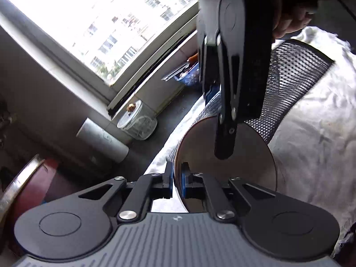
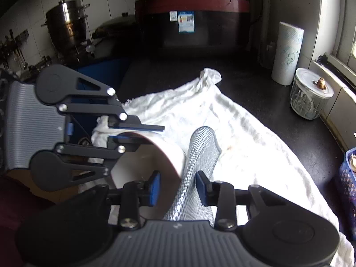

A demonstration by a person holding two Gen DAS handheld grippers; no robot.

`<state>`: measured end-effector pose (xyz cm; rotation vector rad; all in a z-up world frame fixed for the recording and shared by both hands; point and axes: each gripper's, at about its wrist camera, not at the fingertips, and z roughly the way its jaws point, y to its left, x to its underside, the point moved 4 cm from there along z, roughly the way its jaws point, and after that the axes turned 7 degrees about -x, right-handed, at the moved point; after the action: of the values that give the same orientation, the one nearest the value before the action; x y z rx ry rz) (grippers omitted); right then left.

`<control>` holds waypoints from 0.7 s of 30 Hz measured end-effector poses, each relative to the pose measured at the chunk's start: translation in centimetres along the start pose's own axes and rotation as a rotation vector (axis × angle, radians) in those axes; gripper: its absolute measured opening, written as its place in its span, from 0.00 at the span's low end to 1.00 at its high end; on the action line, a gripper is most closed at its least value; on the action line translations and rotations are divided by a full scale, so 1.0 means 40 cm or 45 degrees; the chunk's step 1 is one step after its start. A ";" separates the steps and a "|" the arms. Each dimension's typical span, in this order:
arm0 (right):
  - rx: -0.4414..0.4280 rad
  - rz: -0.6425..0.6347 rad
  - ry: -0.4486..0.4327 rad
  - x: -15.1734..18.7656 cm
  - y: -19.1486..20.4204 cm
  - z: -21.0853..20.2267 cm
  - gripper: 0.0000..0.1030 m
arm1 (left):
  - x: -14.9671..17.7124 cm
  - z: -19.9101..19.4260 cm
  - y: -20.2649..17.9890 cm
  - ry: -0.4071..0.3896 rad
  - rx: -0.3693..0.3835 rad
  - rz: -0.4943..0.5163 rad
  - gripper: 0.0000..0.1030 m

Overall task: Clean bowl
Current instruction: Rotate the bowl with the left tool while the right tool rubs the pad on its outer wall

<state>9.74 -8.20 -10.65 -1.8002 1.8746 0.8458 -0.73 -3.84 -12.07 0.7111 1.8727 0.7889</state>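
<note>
The bowl [image 1: 242, 155] is held tilted on its side over a white towel [image 1: 311, 133]. My left gripper [image 1: 177, 183] is shut on the bowl's rim, one blue pad on each side of the wall. In the right wrist view the bowl [image 2: 153, 155] shows its pale inside and reddish rim, with the left gripper [image 2: 133, 133] clamped on its upper edge. My right gripper [image 2: 178, 188] is shut on a silver mesh scrubbing cloth [image 2: 198, 166], which hangs beside the bowl's rim. In the left wrist view the right gripper comes from above, its fingertip [image 1: 224, 146] over the bowl, and the mesh cloth [image 1: 296, 84] drapes behind.
The white towel [image 2: 222, 122] lies spread on a dark counter [image 2: 278, 111]. A paper towel roll [image 2: 287, 53] and a lidded glass jar [image 2: 309, 93] stand by the window wall. A blue basket [image 2: 347, 178] is at the right. A steel pot [image 2: 66, 26] and a large dark-red appliance [image 2: 191, 22] stand behind.
</note>
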 end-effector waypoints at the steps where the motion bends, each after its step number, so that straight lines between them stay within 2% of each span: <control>1: 0.007 -0.012 0.010 0.003 0.001 0.007 0.31 | 0.001 -0.002 -0.001 0.000 -0.003 0.010 0.06; 4: 0.075 -0.047 0.047 0.019 0.007 0.035 0.12 | 0.005 -0.012 -0.002 0.048 -0.009 0.005 0.08; 7: 0.112 0.011 0.016 0.031 0.013 0.036 0.09 | 0.005 -0.016 0.010 0.174 0.015 -0.108 0.08; 9: 0.151 0.012 -0.001 0.036 0.030 0.035 0.09 | 0.007 -0.009 0.031 0.306 0.049 -0.251 0.08; 13: 0.215 0.110 -0.052 0.037 0.047 0.027 0.08 | 0.015 0.013 0.082 0.468 0.167 -0.518 0.07; 15: 0.232 0.157 -0.067 0.038 0.043 0.024 0.07 | 0.013 0.039 0.112 0.457 0.197 -0.580 0.06; 18: 0.258 0.165 -0.066 0.030 0.032 0.021 0.08 | -0.011 0.058 0.125 0.274 0.145 -0.490 0.06; 20: 0.355 0.138 -0.086 0.016 0.021 0.005 0.09 | -0.023 0.077 0.119 0.139 0.092 -0.383 0.06; 21: 0.403 0.125 -0.095 0.009 0.015 -0.003 0.09 | -0.023 0.088 0.115 0.117 0.094 -0.367 0.06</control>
<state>9.12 -8.57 -10.70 -1.4771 1.9358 0.5983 3.46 -0.90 -9.24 0.4414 2.0390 0.5775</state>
